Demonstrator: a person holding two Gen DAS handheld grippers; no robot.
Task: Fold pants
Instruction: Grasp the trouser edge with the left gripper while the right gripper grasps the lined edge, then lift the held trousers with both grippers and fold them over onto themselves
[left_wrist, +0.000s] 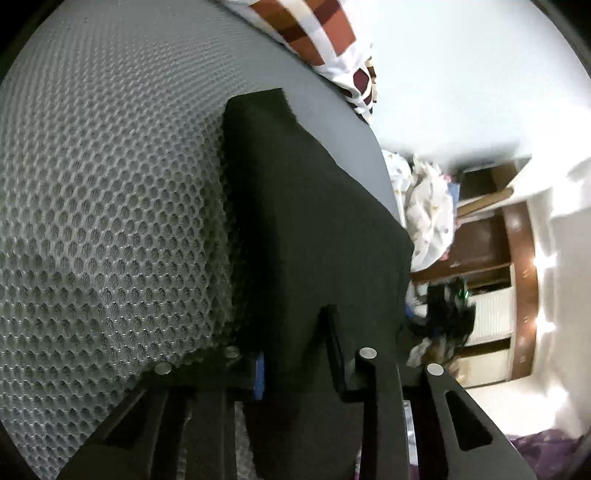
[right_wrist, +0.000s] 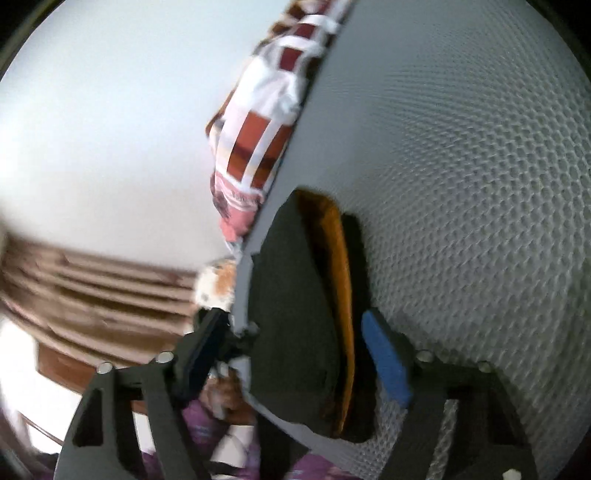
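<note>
The black pants (left_wrist: 314, 229) lie folded on a grey honeycomb mesh mat (left_wrist: 110, 203). My left gripper (left_wrist: 295, 354) has its fingers on either side of the near edge of the fabric and grips it. In the right wrist view the pants (right_wrist: 295, 325) show an orange-brown inner layer (right_wrist: 340, 295) between black layers. My right gripper (right_wrist: 295, 354) stands wide, one finger with a blue pad (right_wrist: 386, 362) on the mat side, the other finger (right_wrist: 207, 343) beyond the mat's edge; the pants lie between them.
A red, brown and white checked cloth (left_wrist: 325, 40) lies at the far edge of the mat, and also shows in the right wrist view (right_wrist: 258, 147). White patterned laundry (left_wrist: 428, 214) and wooden shelves (left_wrist: 487, 236) stand beyond the mat. Purple fabric (right_wrist: 207, 417) lies below.
</note>
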